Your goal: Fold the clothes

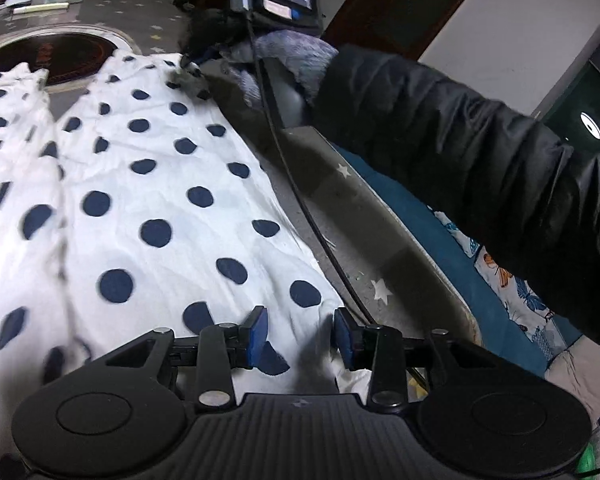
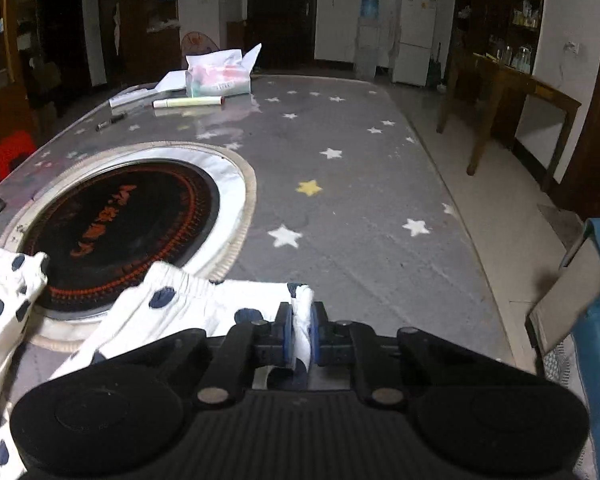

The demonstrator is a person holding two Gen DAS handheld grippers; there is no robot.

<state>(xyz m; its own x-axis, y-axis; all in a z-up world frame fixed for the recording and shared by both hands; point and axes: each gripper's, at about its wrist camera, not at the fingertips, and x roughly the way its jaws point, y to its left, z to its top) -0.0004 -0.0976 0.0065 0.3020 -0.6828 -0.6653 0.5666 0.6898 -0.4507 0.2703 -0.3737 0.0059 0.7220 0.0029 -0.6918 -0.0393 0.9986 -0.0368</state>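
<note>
1. We've got white pants point(image 1: 148, 184) with navy dots spread flat on the grey starry table point(image 2: 340, 168); both leg ends reach the edge of the round black hotplate point(image 2: 120, 224) set into the tabletop.
2. Our left gripper point(image 1: 300, 332) sits low over the near end of the pants; jaws are spread apart with cloth under the gap, nothing pinched between the blue pads point(image 1: 258, 330).
3. Our right gripper point(image 2: 300, 334) is clamped on a bunched-up bit of the pants; the white fabric stands squeezed between the pads and pokes out above them. From the left wrist view it's at the far right corner of the pants, gripped by a hand in a fuzzy grey glove point(image 1: 292, 60); black sleeve point(image 1: 480, 152) runs across the right of that view.
4. Far end of the table: a tissue pack point(image 2: 220, 72), a pale green tube point(image 2: 188, 102) lying just in front of it, some paper beside.
5. Background's a dim room; white fridge point(image 2: 416, 36), wooden side table point(image 2: 512, 92) off to the right.
</note>
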